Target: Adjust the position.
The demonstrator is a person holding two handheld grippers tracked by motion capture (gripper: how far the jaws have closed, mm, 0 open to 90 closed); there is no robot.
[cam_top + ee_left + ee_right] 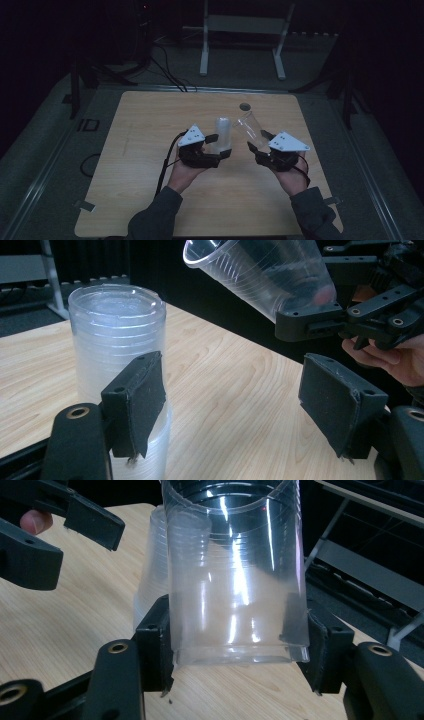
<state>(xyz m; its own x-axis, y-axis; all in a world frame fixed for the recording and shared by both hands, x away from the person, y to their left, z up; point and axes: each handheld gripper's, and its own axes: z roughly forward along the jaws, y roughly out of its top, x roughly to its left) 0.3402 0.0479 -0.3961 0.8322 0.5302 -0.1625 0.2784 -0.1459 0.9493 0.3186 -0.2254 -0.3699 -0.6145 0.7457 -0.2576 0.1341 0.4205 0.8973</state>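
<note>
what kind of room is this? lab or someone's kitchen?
Looks like a dim lab or recording room, not a kitchen. A bare wooden table stands on grey carpet, cables trail across the floor behind it, and a white metal stand sits at the back against dark surroundings.

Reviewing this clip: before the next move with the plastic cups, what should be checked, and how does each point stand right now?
1. Right gripper clamps the single clear cup near its base: ok.
2. Single cup fully off the cup stack: ok.
3. Stack standing upside down on the table: ok.
4. Left gripper gripping the stack: not ok; one pad is beside it, the other stands apart.
5. Cup undamaged by the squeeze: cannot tell.
</note>
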